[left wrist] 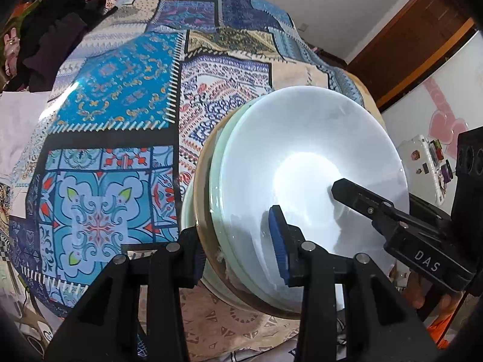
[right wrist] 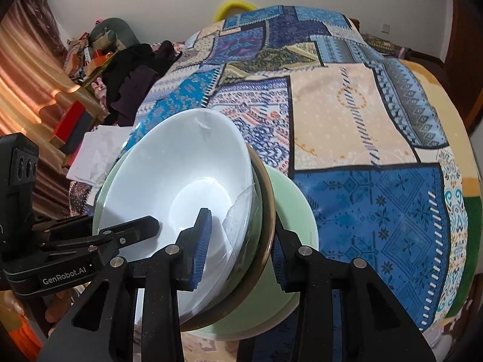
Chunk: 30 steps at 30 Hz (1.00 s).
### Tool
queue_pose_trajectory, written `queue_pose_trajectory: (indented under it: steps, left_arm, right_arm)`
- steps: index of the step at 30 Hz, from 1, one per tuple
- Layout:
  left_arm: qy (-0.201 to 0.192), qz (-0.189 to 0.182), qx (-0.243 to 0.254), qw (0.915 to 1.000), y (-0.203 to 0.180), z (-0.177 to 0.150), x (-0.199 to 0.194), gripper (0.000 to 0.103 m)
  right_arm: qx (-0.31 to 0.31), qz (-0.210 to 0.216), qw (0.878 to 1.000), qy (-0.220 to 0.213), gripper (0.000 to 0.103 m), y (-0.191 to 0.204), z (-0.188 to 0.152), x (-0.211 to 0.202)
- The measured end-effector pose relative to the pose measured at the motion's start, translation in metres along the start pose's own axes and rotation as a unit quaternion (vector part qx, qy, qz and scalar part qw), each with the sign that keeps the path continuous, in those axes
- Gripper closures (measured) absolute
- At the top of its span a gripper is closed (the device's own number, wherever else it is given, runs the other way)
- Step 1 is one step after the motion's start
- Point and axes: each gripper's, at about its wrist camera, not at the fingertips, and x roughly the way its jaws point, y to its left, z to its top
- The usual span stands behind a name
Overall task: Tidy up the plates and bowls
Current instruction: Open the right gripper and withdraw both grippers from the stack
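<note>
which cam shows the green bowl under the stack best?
Right wrist: the green bowl shows its broad outer wall beside the right gripper. Left wrist shows only a thin green edge behind the white bowl.

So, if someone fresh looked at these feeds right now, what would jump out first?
A nested stack of dishes, white bowl on top and pale green bowl beneath, held tilted over the patchwork cloth. The left gripper and right gripper each clamp the stack's rim from opposite sides. Dark clothes lie heaped at the cloth's far left edge.
</note>
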Motion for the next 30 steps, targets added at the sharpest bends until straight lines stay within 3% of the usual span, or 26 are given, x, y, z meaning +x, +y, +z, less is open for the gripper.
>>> queue_pose_trajectory:
  steps: [7, 14, 20, 25, 30]
  left_arm:
    - [0.027, 0.000, -0.005, 0.9996, 0.001, -0.006, 0.022, 0.065]
    - [0.021, -0.007, -0.005, 0.9997, 0.003, -0.008, 0.023, 0.065]
    - [0.020, -0.003, -0.001, 0.9998, 0.003, -0.012, 0.023, 0.064]
    - [0.002, 0.012, -0.007, 0.9999, 0.007, -0.013, 0.004, 0.060]
    - [-0.060, 0.023, 0.005, 0.9979, 0.000, -0.011, -0.042, 0.057]
  right_arm:
    - [0.008, 0.002, 1.000, 0.011, 0.070, -0.008, -0.008, 0.009]
    - [0.009, 0.014, 1.000, 0.007, 0.068, -0.010, -0.011, 0.008]
    - [-0.006, -0.016, 1.000, -0.014, 0.064, -0.008, -0.013, -0.008]
    - [-0.020, -0.024, 0.998, -0.056, 0.062, -0.003, -0.011, -0.042]
    - [-0.029, -0.016, 0.991, -0.128, 0.059, 0.008, -0.008, -0.095]
